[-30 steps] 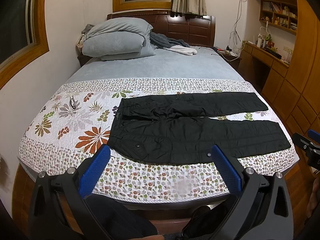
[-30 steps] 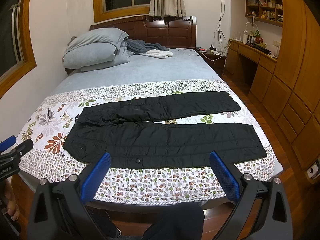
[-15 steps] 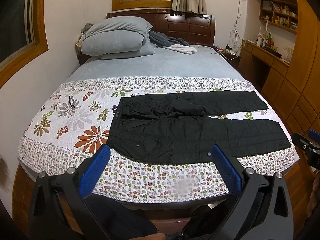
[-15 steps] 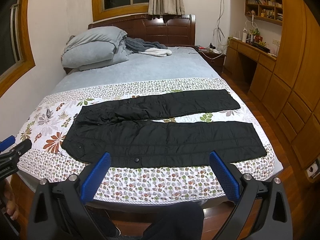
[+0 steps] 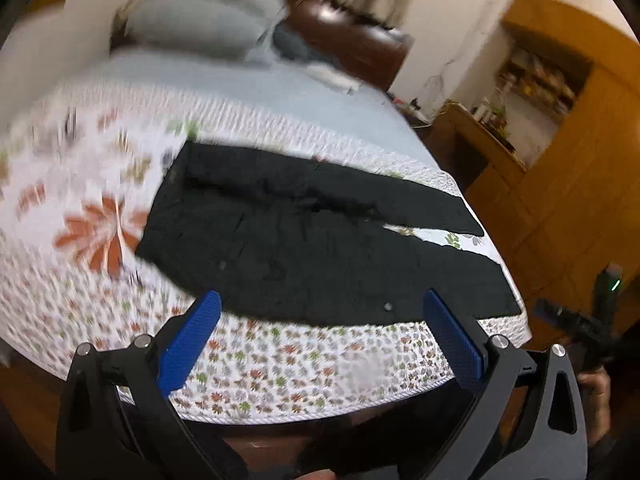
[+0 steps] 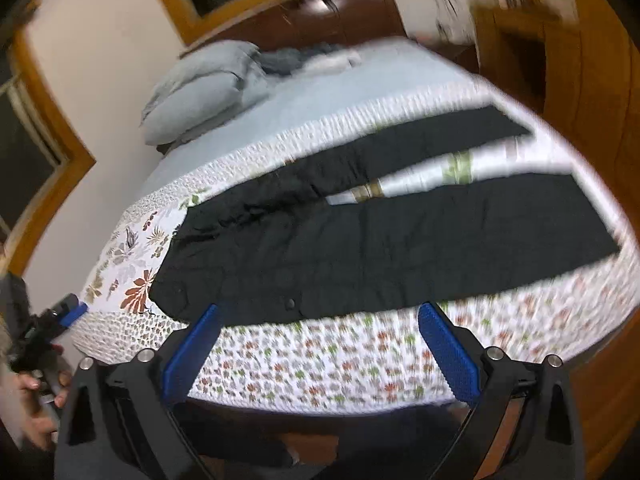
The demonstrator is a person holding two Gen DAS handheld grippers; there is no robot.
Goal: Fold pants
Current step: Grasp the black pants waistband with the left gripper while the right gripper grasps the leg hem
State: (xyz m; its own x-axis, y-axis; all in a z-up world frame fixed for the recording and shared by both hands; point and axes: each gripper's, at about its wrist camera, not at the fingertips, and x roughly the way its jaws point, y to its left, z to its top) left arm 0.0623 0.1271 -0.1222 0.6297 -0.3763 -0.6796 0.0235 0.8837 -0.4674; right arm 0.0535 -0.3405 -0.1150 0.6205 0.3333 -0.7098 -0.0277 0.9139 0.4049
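The black pants (image 5: pixel 320 248) lie flat across the bed's floral quilt (image 5: pixel 280 364), waist left, legs splayed rightward. Grey pillows (image 6: pixel 196 96) sit far behind. Left gripper (image 5: pixel 320 334) and right gripper (image 6: pixel 320 330) hover near the bed edge, jaws released.

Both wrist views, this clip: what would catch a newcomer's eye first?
The black pants dominate, spread flat across the foot of the bed on a floral quilt, legs parted in a narrow V toward the wooden cabinets. Next come the blue pads of the left gripper and right gripper, both open and empty, short of the near trouser edge. Grey pillows are piled at the headboard, and both views are motion-blurred.
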